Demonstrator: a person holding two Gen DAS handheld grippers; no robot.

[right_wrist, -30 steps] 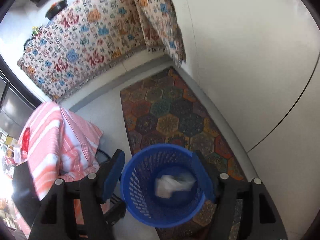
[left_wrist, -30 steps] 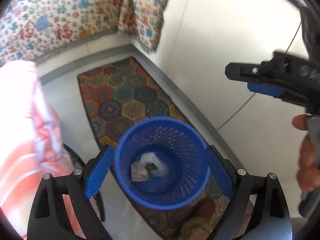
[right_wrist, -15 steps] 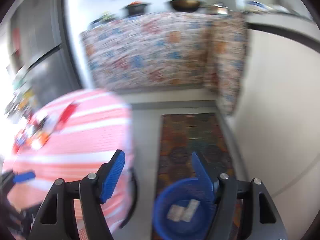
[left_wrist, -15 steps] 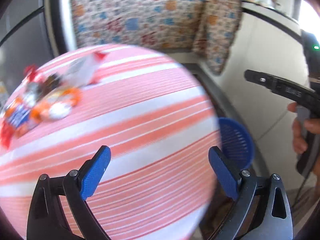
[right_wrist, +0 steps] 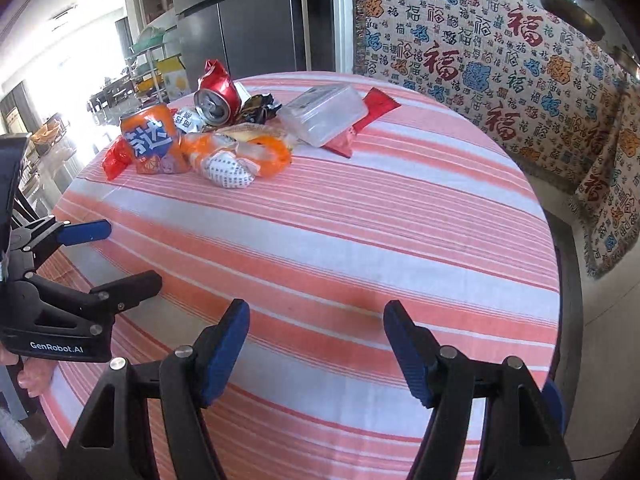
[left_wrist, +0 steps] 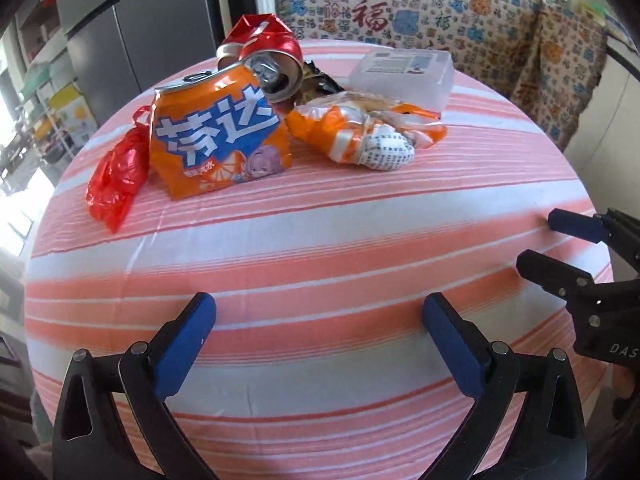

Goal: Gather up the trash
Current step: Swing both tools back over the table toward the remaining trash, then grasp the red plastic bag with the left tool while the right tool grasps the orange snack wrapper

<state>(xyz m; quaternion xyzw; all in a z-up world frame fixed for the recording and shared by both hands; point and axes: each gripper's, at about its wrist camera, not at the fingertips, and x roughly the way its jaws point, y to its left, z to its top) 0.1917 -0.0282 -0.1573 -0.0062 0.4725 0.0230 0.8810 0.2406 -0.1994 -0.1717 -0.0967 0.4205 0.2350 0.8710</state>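
Both tongs have swung from the bin to the surface [left_wrist: 320,240]: left tongs [left_wrist: 316,316] opening, empty; right tongs [right_wrist: 316,320] released. Trash pile [left_wrist: 256,120] lies far-left, next.

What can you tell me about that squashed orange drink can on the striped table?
The crushed orange aluminium drink can is flattened and creased, with big white characters on a blue band, an orange slice and a cartoon figure printed low on it. It stands roughly upright, silver rim on top, on the pink-and-white striped tablecloth. A crumpled red plastic bag lies against one side, and a dented red can leans on it from behind. Neither claw touches it.
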